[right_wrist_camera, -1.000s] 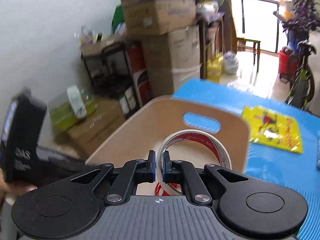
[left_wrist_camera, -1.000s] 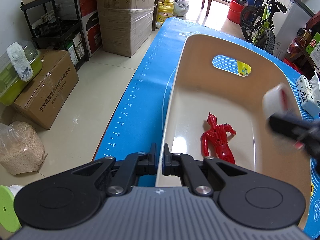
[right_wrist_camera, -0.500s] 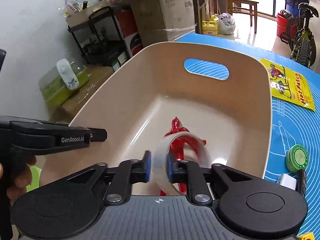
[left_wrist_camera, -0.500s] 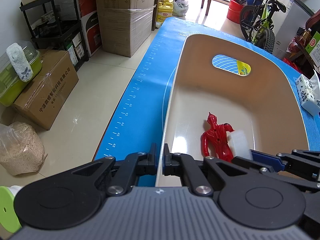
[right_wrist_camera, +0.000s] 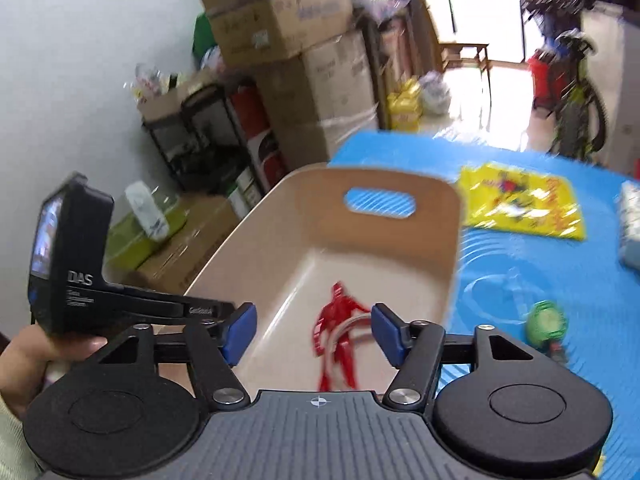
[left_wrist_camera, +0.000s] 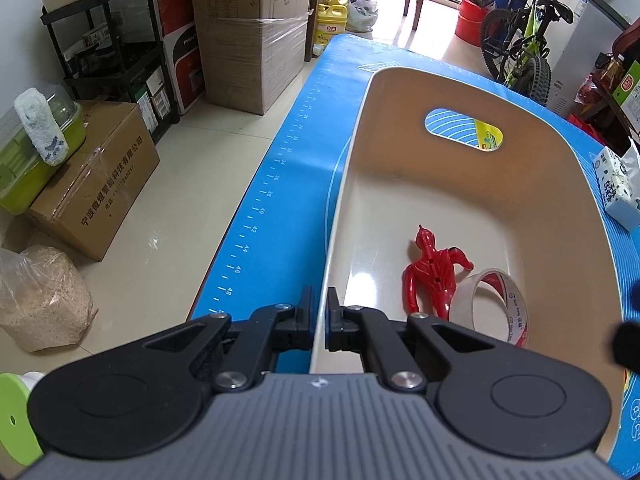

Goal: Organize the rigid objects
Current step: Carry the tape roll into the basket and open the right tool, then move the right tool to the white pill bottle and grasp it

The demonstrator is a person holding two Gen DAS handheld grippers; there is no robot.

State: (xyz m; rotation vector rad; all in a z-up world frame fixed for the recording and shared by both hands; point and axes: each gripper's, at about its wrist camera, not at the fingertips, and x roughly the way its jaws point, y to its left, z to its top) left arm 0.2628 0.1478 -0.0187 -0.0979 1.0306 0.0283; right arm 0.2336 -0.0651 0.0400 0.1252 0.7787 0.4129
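Observation:
A beige bin (left_wrist_camera: 560, 208) (right_wrist_camera: 400, 248) stands on the blue mat. Inside it lie a red toy figure (left_wrist_camera: 434, 276) (right_wrist_camera: 340, 332) and a roll of clear tape (left_wrist_camera: 496, 304) (right_wrist_camera: 352, 330) that leans on the figure's legs. My left gripper (left_wrist_camera: 318, 322) is shut on the bin's near rim. My right gripper (right_wrist_camera: 312, 330) hangs above the bin's near end; its jaws are opening and nothing sits between the blue pads (right_wrist_camera: 240, 332). The tape lies free below them.
On the mat to the right of the bin lie a yellow packet (right_wrist_camera: 524, 208), a green round tin (right_wrist_camera: 546, 324) and a tissue pack (left_wrist_camera: 618, 184). Cardboard boxes (left_wrist_camera: 252, 36), a black shelf rack (left_wrist_camera: 104, 52) and a bicycle (left_wrist_camera: 524, 44) stand around on the floor.
The right gripper brought the tape down into the bin, opened and let it go, then drew back and up. The tape now rests against the red figure. The left gripper kept still.

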